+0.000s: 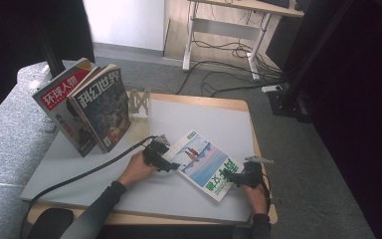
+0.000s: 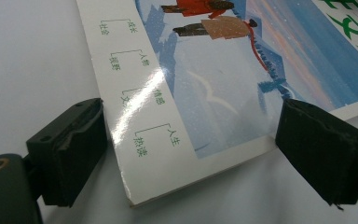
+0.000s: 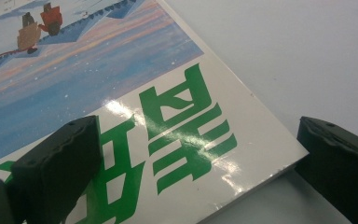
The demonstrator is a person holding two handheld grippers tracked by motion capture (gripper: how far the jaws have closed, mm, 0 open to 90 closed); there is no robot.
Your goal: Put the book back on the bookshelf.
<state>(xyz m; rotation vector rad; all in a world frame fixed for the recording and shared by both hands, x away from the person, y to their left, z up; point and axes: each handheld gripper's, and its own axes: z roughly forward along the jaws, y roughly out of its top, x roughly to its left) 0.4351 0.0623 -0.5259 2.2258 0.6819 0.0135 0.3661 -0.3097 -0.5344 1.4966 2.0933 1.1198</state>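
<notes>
A glossy, flat magazine (image 1: 204,165) lies face up on the pale grey, matte tabletop (image 1: 79,164), turned at an angle near the front right. Its cover is a snowy blue scene with two small figures, one in an orange coat and one in tan, and big green Chinese characters along one end. A white strip down one side carries small green bracketed labels, among them 人生, 情感 and 人物.

The left tool (image 1: 171,166) sits at the magazine's near-left corner with its jaws wide apart: one ridged black pad touches the white strip's edge, the other stands just off the cover's bottom edge. The right tool (image 1: 229,176) straddles the opposite corner, also spread wide, one pad over the green lettering and the other on the tabletop just beside the edge.

At the back left, two magazines lean upright against a thin metal bookend (image 1: 139,102): one with a red band reading 环球人物 (image 1: 62,97), and the dark-covered 科幻世界 (image 1: 102,109) in front of it.
</notes>
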